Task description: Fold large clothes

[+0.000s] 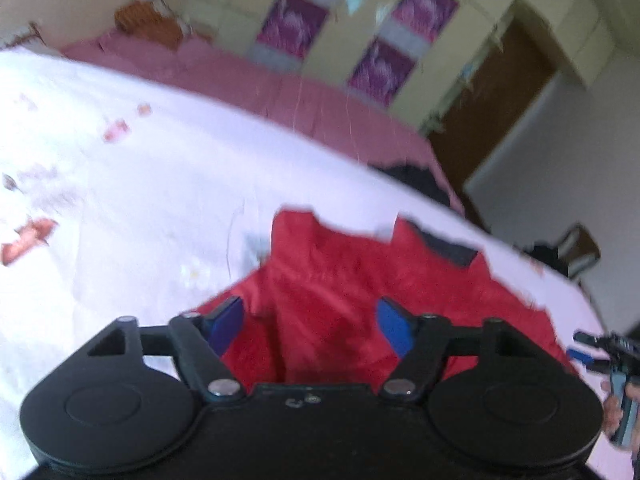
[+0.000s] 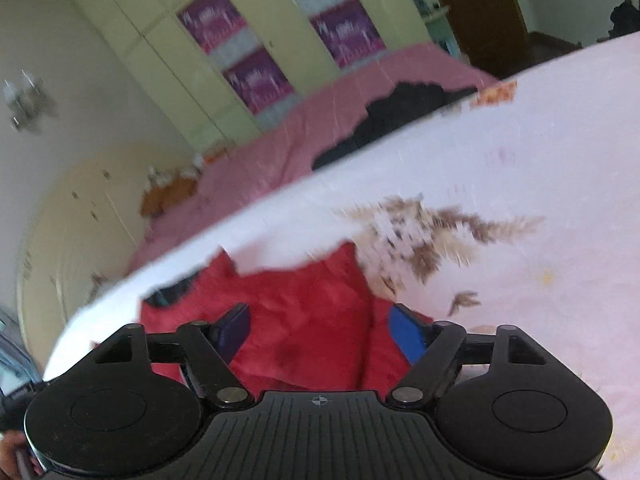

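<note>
A red garment (image 1: pixel 344 280) with a dark patch near its far edge lies crumpled on a white printed sheet (image 1: pixel 140 184). It also shows in the right wrist view (image 2: pixel 304 312). My left gripper (image 1: pixel 310 326) is open, blue pads spread wide, just above the near part of the garment and holding nothing. My right gripper (image 2: pixel 324 330) is open over the garment's other side, also empty. The right gripper also shows at the right edge of the left wrist view (image 1: pixel 592 346). Both views are blurred.
The white sheet (image 2: pixel 540 168) covers a surface in front of a pink bed (image 1: pixel 280 92). A dark cloth pile (image 2: pixel 400 112) lies on the bed. A cream wardrobe (image 1: pixel 360 32) with purple panels and a brown door (image 1: pixel 492 108) stand behind.
</note>
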